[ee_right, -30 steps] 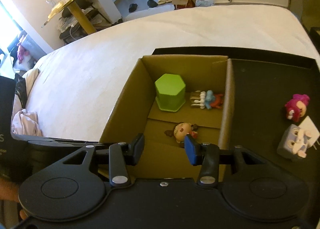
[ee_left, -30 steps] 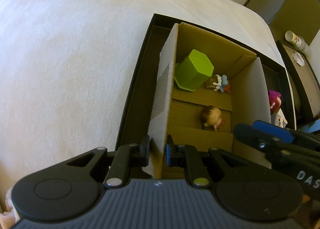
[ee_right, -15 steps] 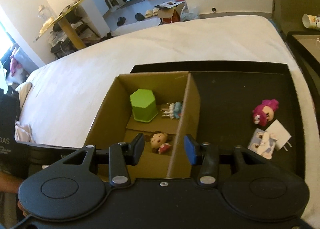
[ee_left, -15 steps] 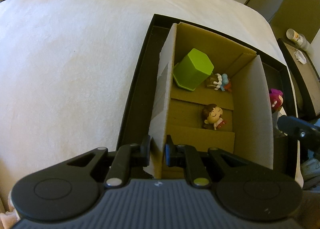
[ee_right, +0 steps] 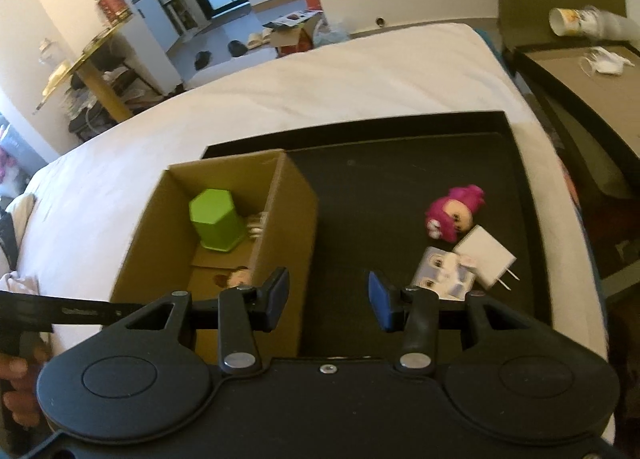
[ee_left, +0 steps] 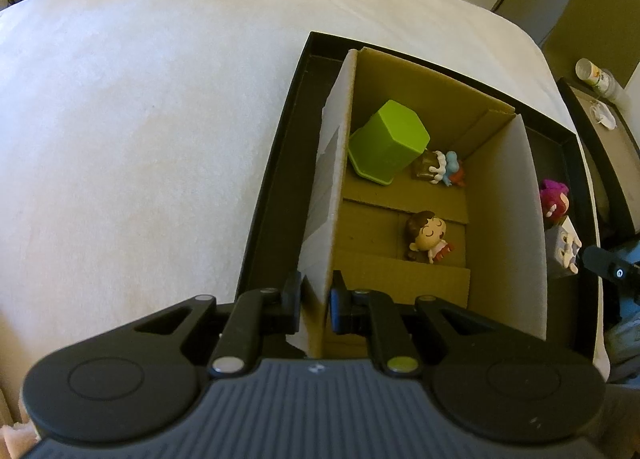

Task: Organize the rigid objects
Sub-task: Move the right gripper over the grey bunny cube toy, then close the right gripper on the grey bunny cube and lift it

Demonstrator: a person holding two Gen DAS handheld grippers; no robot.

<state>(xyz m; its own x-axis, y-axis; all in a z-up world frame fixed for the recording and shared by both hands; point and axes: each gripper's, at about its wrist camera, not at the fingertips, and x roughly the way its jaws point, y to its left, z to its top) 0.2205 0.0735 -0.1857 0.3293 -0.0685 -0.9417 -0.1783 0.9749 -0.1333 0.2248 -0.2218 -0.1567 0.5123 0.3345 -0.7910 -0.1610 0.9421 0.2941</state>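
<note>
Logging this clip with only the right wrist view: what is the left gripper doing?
Observer: The left gripper has its jaws shut on a side wall of the cardboard box.
Reviewer: The near wall hides part of the inside. What is in there?
Observer: Three things: the green cup, a blue-and-red figure beside it, and a brown-haired doll.
Reviewer: Is the doll standing?
Observer: No, it lies face up on the box floor.

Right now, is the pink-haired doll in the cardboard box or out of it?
Out. The pink-haired doll lies on the black tray, right of the cardboard box.
</note>
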